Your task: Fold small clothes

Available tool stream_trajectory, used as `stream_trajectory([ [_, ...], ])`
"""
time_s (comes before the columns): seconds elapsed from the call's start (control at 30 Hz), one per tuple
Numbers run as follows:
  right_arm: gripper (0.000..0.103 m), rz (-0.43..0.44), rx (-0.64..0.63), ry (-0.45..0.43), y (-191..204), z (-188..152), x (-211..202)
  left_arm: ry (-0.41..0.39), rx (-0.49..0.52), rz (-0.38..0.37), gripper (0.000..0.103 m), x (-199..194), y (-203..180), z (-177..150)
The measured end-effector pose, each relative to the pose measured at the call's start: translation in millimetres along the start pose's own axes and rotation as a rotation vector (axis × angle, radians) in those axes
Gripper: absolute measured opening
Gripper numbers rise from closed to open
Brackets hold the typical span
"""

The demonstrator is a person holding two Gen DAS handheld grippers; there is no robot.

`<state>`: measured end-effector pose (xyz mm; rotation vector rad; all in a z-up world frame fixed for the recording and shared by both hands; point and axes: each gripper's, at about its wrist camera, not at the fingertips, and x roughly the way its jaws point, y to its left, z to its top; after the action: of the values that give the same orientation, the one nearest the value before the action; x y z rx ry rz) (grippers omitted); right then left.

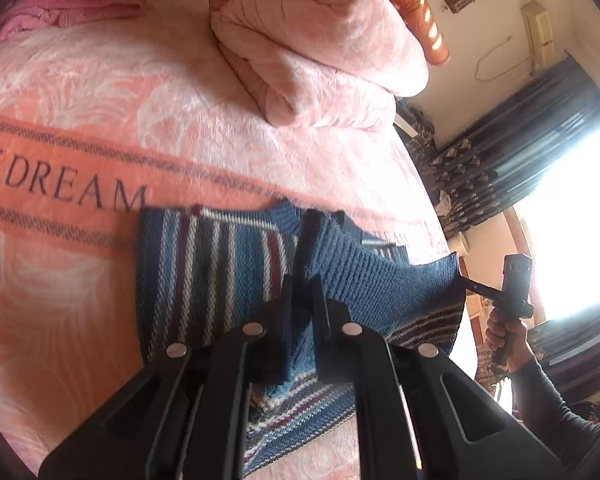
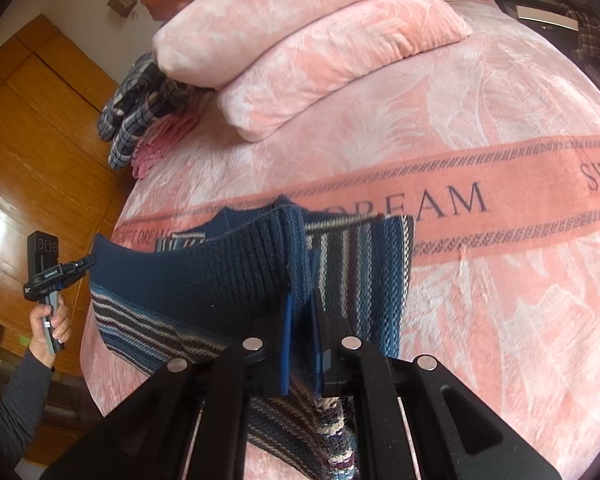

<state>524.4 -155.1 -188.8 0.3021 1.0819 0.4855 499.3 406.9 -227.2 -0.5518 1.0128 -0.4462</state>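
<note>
Closest to each lens, black linkage arms run out to a claw pinched on knit: the left claw (image 1: 302,300) grips the ribbed navy hem of the striped sweater (image 1: 216,268), and the right claw (image 2: 300,312) is clamped on the same hem further along, so the band hangs taut between them above the bed (image 1: 80,100). The rest of the sweater lies flat on the pink blanket, stripes running away from the person. I'd judge this a bottom-to-top fold; done well, both claws travel together, level, and lay the hem square onto the collar end (no slack in the middle, or it bunches). Beyond, the blanket's orange band reads "SWEET DREAM" (image 2: 432,204). Further back sit stacked pink pillows (image 2: 300,40) and folded clothes (image 1: 76,4).
</note>
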Motion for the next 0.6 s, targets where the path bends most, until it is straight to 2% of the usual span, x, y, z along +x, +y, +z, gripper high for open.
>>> stream_trajectory([
  [0.13,0.008,-0.028,0.031,-0.034,5,37,10,-0.011,0.017,0.032,0.006,10,-4,40],
  [0.27,0.008,-0.084,0.066,-0.019,1,65,38,0.006,-0.029,0.07,0.006,41,8,72],
  [0.5,0.008,-0.246,0.059,0.105,-15,80,103,0.103,-0.153,0.175,0.006,105,50,88],
  [0.6,0.008,-0.275,0.062,0.117,-20,82,115,0.12,-0.195,0.184,0.006,117,63,89],
])
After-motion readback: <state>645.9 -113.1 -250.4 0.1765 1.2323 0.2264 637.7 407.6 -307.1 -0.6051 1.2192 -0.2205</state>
